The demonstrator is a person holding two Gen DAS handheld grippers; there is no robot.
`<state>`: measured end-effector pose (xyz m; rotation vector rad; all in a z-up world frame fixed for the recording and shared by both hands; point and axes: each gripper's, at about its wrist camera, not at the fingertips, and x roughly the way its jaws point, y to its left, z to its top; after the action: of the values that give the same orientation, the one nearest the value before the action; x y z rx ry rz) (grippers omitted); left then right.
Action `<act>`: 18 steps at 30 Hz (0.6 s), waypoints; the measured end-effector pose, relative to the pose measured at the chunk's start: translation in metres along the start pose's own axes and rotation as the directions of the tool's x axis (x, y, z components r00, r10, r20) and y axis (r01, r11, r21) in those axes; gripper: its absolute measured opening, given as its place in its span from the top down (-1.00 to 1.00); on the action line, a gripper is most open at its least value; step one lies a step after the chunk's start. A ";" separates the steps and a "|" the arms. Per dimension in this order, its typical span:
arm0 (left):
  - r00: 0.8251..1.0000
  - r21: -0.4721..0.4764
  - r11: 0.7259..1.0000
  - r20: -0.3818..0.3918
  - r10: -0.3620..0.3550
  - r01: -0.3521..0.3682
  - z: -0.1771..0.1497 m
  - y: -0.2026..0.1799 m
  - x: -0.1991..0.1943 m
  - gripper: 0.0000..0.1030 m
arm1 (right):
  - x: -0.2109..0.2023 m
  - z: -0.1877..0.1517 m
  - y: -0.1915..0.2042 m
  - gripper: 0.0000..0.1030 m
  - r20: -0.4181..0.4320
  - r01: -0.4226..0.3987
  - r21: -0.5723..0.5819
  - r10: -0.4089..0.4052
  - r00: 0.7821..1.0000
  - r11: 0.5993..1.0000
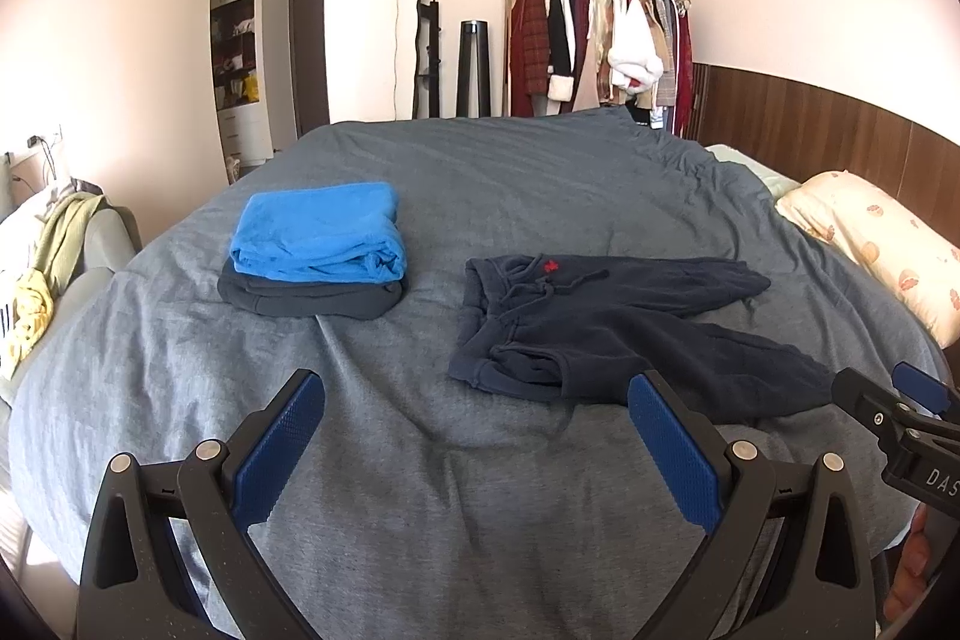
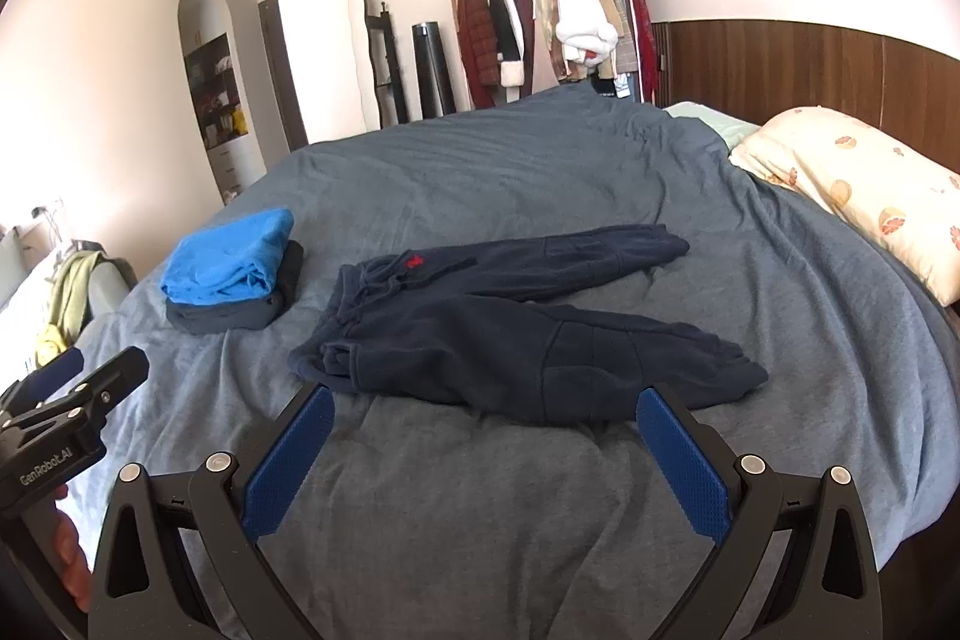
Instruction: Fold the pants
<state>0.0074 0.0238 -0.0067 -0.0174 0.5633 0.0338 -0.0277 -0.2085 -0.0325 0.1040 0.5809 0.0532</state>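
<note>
right wrist view: i see navy fleece jogger pants spread unfolded mid-frame on the grey-blue bed. both right gripper and left gripper hover with jaws wide, empty. folding hasn't begun; next i'd pinch waistband and cuff.

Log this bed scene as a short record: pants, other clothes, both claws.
surface: bed with grey cover
navy pants: unfolded, legs spread apart, waistband toward the folded stack
folded stack: blue garment on a dark one, beside the pants, apart from them
pillow: at the headboard side
left claw: open, empty, above the cover
right claw: open, empty, just short of the near pant leg
fold: not yet begun
</note>
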 end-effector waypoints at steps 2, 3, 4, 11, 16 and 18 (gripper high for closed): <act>1.000 0.004 1.000 -0.012 0.003 -0.003 -0.002 0.001 0.007 -1.00 | 0.006 -0.001 0.000 -0.99 -0.012 -0.002 0.007 0.002 1.000 1.000; 1.000 0.002 1.000 -0.016 0.003 -0.003 -0.003 0.004 0.009 -1.00 | 0.010 -0.002 0.000 -0.99 -0.019 0.000 0.013 0.001 1.000 1.000; 1.000 -0.001 1.000 -0.022 0.004 -0.004 -0.004 0.005 0.012 -1.00 | 0.013 -0.003 0.000 -0.99 -0.026 -0.002 0.018 0.003 1.000 1.000; 0.999 0.011 1.000 -0.045 0.010 -0.010 -0.008 0.014 0.039 -1.00 | 0.043 -0.007 0.005 -0.99 -0.080 -0.021 0.038 0.024 0.996 0.999; 0.999 0.041 0.999 -0.051 0.004 -0.001 -0.006 0.013 0.059 -0.98 | 0.065 -0.009 0.009 -0.99 -0.098 -0.050 0.063 0.056 0.994 0.997; 0.999 0.054 0.999 -0.054 0.002 0.001 -0.006 0.013 0.069 -0.98 | 0.074 -0.010 0.009 -0.98 -0.096 -0.059 0.085 0.067 0.993 0.995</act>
<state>0.0620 0.0381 -0.0485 0.0350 0.6180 0.0188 0.0282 -0.1929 -0.0795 0.2001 0.6792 0.0962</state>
